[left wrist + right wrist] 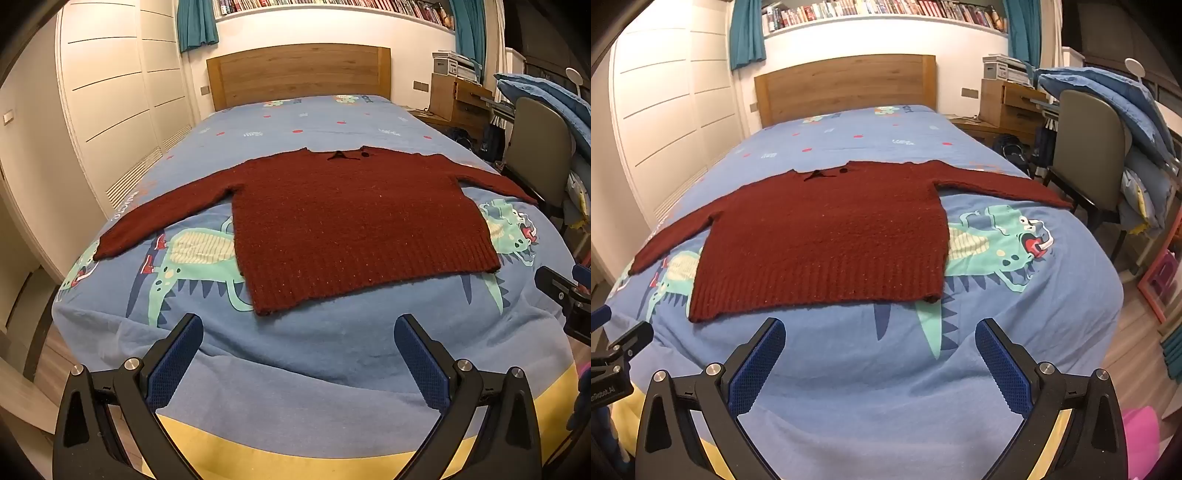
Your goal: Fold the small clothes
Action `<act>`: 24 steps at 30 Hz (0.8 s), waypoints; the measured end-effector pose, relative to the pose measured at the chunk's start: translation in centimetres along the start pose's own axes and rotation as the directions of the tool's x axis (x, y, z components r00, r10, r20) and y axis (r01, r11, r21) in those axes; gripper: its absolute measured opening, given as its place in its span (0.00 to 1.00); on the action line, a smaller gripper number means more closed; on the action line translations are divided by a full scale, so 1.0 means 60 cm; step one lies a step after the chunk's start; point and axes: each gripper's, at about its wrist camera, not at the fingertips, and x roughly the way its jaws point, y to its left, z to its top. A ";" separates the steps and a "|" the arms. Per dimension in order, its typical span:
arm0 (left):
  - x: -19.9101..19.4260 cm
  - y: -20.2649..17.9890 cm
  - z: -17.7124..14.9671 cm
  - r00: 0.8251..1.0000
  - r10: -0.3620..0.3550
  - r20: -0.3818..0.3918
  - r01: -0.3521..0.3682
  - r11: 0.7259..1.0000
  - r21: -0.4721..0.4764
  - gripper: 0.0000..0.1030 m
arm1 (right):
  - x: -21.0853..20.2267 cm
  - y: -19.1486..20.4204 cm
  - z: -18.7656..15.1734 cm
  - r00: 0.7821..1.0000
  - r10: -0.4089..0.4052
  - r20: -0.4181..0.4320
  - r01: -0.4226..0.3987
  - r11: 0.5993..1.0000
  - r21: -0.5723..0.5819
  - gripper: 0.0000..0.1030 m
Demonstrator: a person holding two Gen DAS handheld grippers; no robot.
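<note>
A dark red knit sweater [343,221] lies flat on the blue dinosaur bedsheet [332,350], sleeves spread to both sides, hem toward me. It also shows in the right wrist view [827,240]. My left gripper [298,334] is open and empty, above the sheet just short of the hem's left corner. My right gripper [880,338] is open and empty, above the sheet just short of the hem's right part. The right gripper's body shows at the right edge of the left wrist view [565,295].
A wooden headboard [299,74] stands at the far end of the bed. White wardrobe doors [110,92] line the left side. A chair [1086,147] with blue bedding piled behind it and a wooden desk [1008,103] stand to the right.
</note>
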 end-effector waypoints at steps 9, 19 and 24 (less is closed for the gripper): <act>-0.006 0.002 0.002 1.000 -0.006 0.010 0.006 1.000 -0.022 0.99 | -0.003 0.002 0.001 1.000 -0.007 0.006 0.007 1.000 -0.004 1.00; -0.012 0.006 -0.002 0.999 -0.017 0.027 0.018 0.999 -0.045 0.99 | -0.005 -0.002 0.003 1.000 -0.001 0.016 0.002 1.000 -0.006 1.00; -0.019 0.003 0.000 0.999 -0.006 0.035 0.008 0.999 -0.048 0.99 | -0.010 -0.003 0.005 1.000 -0.004 0.023 0.004 1.000 -0.006 1.00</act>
